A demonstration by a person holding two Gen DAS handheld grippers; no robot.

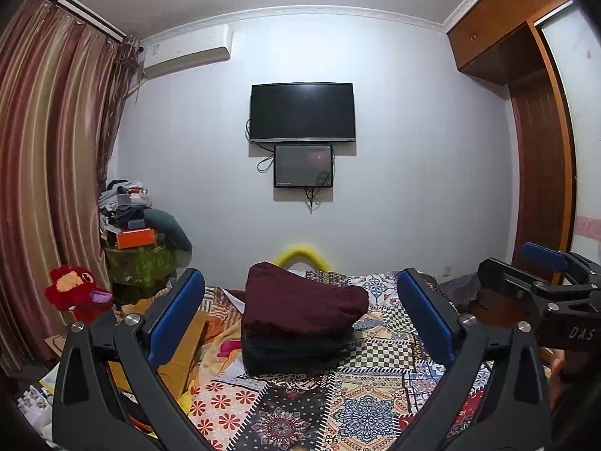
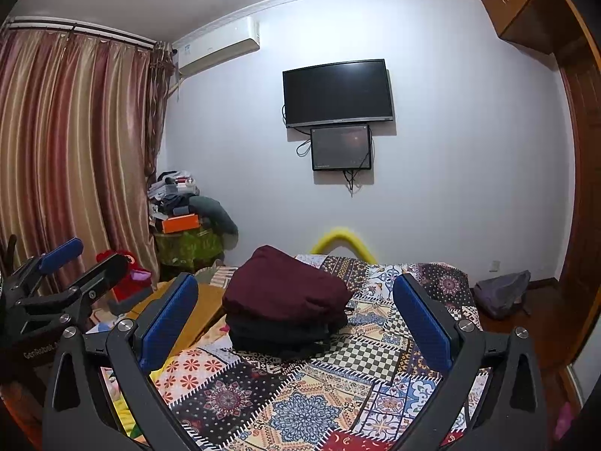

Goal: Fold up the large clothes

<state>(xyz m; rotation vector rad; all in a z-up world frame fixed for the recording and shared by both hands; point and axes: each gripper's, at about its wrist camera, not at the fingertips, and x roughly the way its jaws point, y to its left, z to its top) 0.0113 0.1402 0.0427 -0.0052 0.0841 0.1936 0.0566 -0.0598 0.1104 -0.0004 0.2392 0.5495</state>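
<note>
Folded clothes (image 1: pixel 300 323) sit stacked on a bed (image 1: pixel 379 387), a maroon garment (image 2: pixel 285 285) on top of darker ones, toward the far end of the patchwork quilt (image 2: pixel 300 394) and left of its middle. Both tools hang above the near part of the bed, well short of the pile: the left gripper (image 1: pixel 300 315) is spread wide and holds nothing, and the right gripper (image 2: pixel 296 315) is likewise wide and empty, each seen side-on at the edge of the other's camera.

Judging from the tidy stack, the folding looks largely done, and no unfolded garment shows on the quilt. If another large piece follows, it would be best laid flat on the open quilt in front of the pile, pinched at two edges set well apart and carried over evenly, so that the stack is not nudged toward the bed's left edge. The quilt is soft and may ruck under a dragged hem.

Around the bed: a dark television (image 1: pixel 302 112) with a smaller screen (image 1: pixel 303 166) under it on a pale wall, an air conditioner (image 1: pixel 188 52), striped curtains (image 1: pixel 56 150), a cluttered stand (image 1: pixel 141 240), a red plush toy (image 1: pixel 77 289) and a wooden wardrobe (image 1: pixel 526 75).
</note>
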